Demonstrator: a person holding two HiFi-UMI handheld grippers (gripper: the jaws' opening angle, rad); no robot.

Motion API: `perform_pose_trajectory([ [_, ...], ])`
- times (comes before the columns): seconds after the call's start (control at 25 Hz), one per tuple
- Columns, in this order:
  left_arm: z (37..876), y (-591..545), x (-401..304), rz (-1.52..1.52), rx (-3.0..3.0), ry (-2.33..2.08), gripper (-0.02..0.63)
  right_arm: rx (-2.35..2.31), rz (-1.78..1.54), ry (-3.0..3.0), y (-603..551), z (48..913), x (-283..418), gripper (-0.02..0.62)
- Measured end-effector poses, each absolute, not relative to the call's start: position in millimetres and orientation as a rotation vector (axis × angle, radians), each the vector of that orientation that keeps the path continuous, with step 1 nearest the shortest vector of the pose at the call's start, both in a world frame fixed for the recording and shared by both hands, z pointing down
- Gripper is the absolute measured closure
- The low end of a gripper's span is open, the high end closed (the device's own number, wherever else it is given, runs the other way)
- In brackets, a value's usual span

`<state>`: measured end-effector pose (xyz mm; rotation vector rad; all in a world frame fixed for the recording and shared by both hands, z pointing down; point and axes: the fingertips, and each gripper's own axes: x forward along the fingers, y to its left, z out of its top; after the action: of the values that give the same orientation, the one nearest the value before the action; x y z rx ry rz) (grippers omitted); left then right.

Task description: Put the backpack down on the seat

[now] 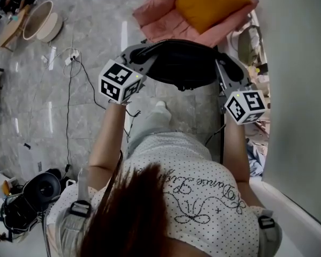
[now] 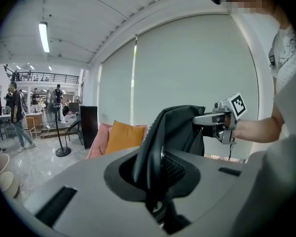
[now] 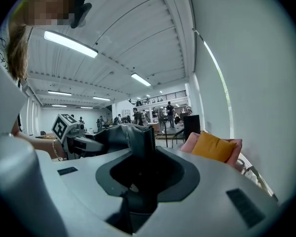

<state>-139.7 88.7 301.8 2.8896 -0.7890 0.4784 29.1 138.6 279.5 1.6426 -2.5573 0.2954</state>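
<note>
A black backpack (image 1: pixel 182 63) hangs in the air between my two grippers, above grey floor and short of the seat. My left gripper (image 1: pixel 142 52) is shut on its left edge; in the left gripper view a black padded edge (image 2: pixel 155 147) runs down between the jaws. My right gripper (image 1: pixel 222 63) is shut on the right side, with black fabric (image 3: pixel 138 142) between its jaws. The seat is a pink armchair (image 1: pixel 160 15) with an orange cushion (image 1: pixel 211 4) on it, just beyond the backpack.
A pale wall or blind (image 1: pixel 299 79) runs close along the right. Cables (image 1: pixel 69 90) and a power strip lie on the floor at left, with round basins (image 1: pixel 40 20) beyond. Black gear (image 1: pixel 40 189) sits lower left. A black stand (image 2: pixel 61 149) and people are far off.
</note>
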Motion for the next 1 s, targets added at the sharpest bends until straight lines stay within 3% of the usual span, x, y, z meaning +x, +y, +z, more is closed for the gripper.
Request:
perform_pose_trajectory([
  [0.56, 286, -4, -136, 0.478, 2.942, -0.811, 0.560, 1.676, 0.298, -2.583, 53, 270, 31, 0.489],
  [0.8, 240, 10, -94, 0.480, 2.911, -0.895, 0.560, 1.613, 0.293, -2.629, 59, 226, 76, 0.489],
  [1.0, 264, -82, -92, 0.478, 2.857, -1.027, 0.560, 1.486, 0.315, -2.695, -42, 251, 80, 0.489],
])
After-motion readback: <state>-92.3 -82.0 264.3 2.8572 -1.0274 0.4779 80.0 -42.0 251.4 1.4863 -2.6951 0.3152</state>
